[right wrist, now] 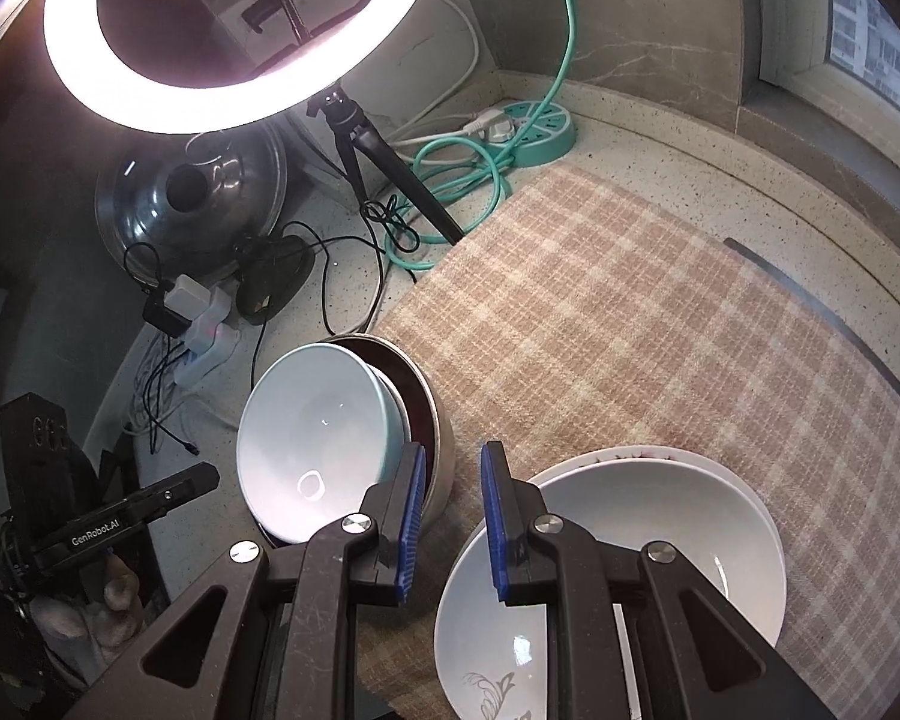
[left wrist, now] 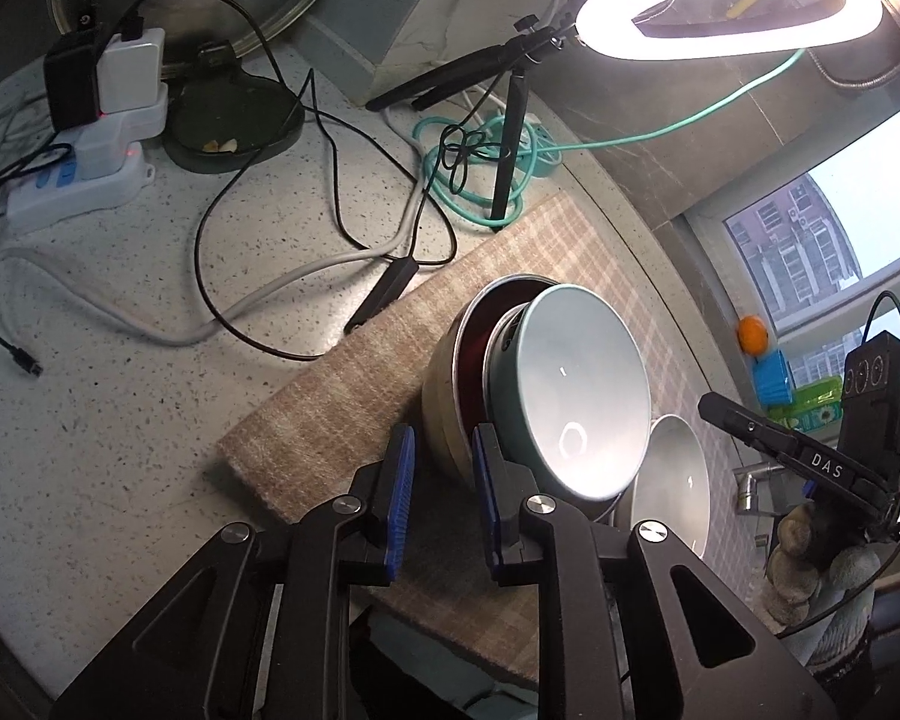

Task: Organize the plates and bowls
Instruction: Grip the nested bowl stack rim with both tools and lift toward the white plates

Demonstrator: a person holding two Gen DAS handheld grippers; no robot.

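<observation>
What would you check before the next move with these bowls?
1. Left gripper free of any load: ok, nothing between its pads.
2. Right gripper free: ok, a small gap, nothing held.
3. Pale blue bowl seated flat in the metal bowl: not ok, it leans tilted on the rim.
4. White bowl resting steadily on the plate beneath: cannot tell.
5. Checked mat has bare room for stacking: ok.
6. Cables away from the dishes: ok.
</observation>
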